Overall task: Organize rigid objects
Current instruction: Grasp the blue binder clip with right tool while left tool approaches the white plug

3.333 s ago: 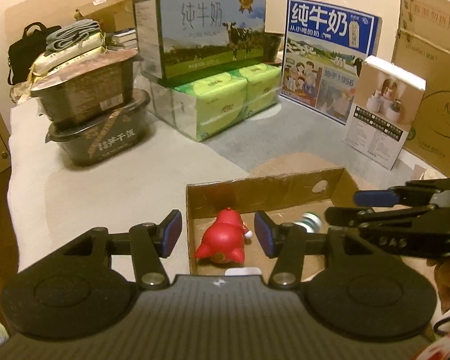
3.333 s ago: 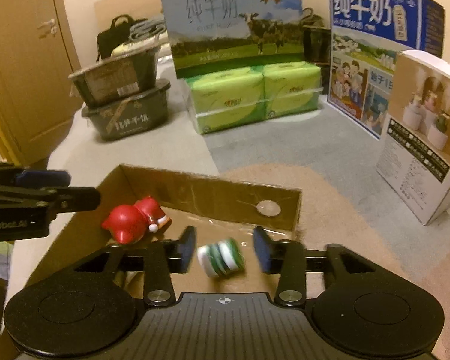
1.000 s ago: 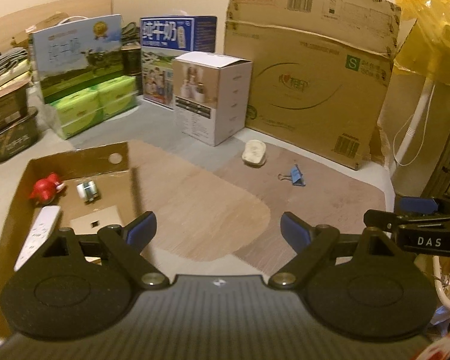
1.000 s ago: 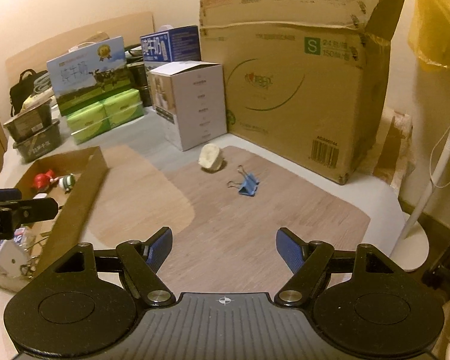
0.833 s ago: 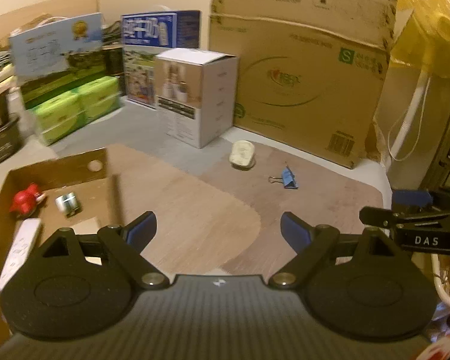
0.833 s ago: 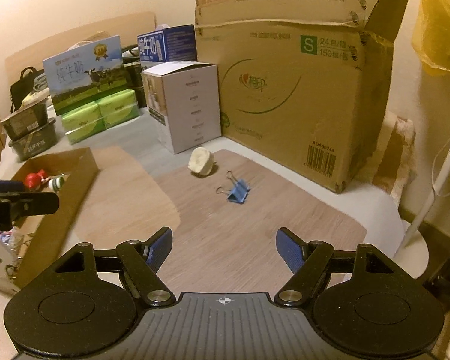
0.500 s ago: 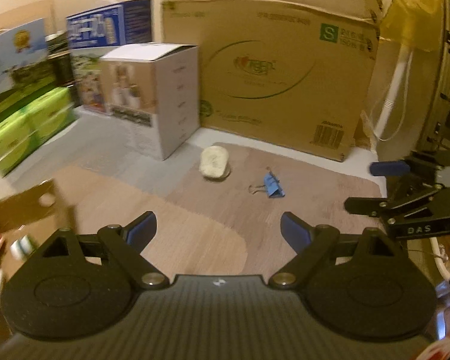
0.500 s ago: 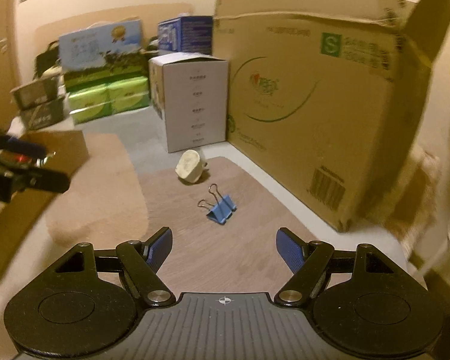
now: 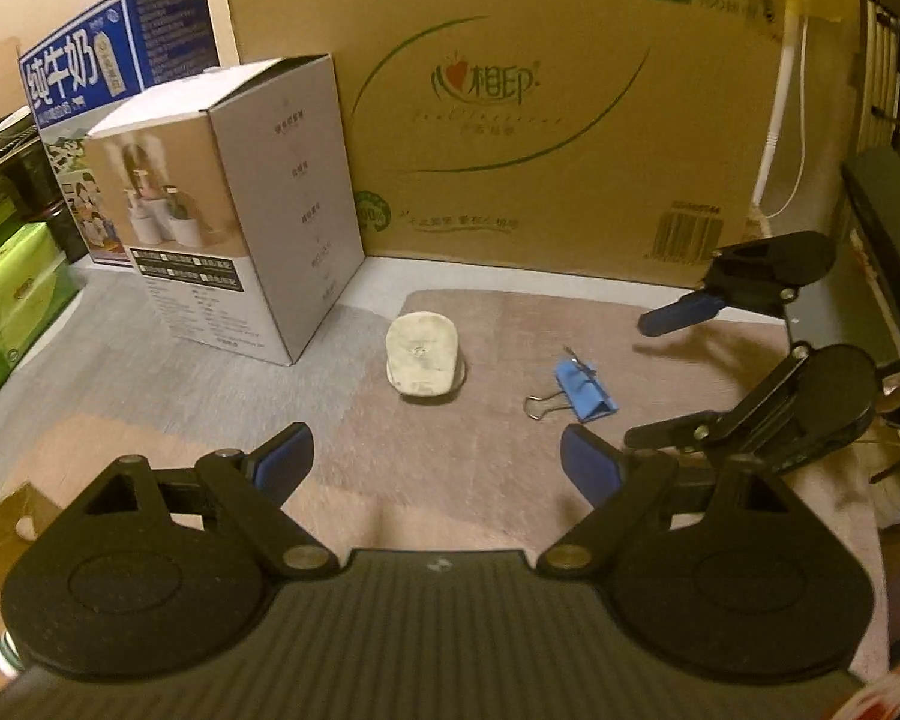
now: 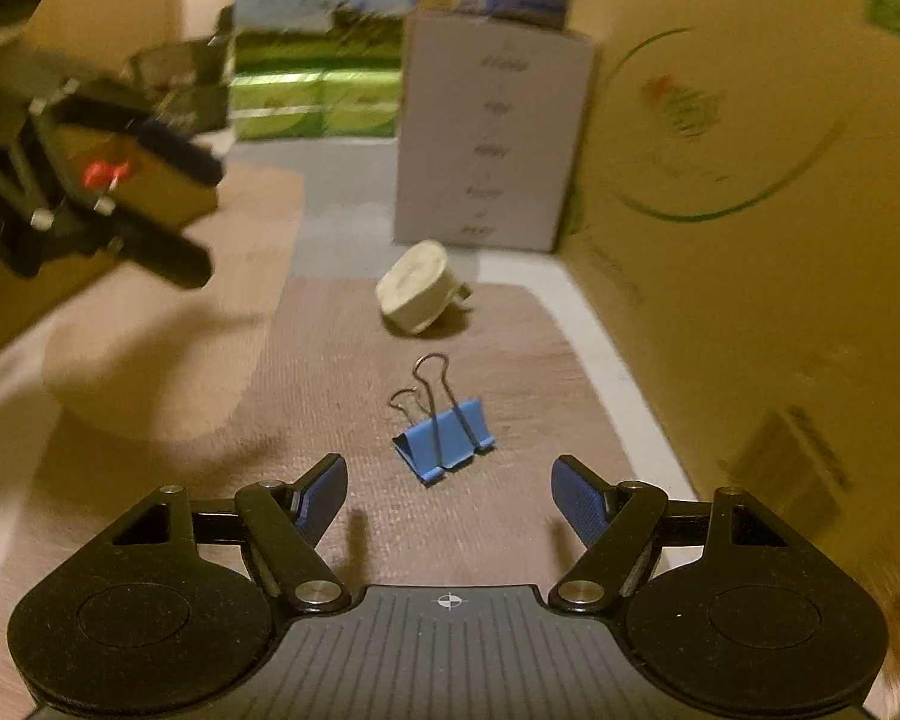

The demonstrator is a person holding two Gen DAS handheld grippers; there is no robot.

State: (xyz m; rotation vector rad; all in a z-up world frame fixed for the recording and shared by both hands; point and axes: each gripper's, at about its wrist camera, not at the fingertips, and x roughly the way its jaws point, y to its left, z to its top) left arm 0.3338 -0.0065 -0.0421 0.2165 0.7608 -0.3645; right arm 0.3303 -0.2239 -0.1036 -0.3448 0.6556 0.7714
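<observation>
1. On the brown mat, a blue binder clip (image 10: 444,441) lies just ahead of the right gripper (image 10: 449,495); fingers apart, nothing between them.
2. Farther off, near the white carton (image 9: 234,204), a cream plug-like block (image 9: 423,354) rests on its side.
3. Left gripper (image 9: 435,465): fingers wide apart, empty, facing the block.
4. Clip judged light, stiff, slick steel; grip across the folded body, not the wire handles.
5. Block judged rigid; squeeze its flat sides.
</observation>
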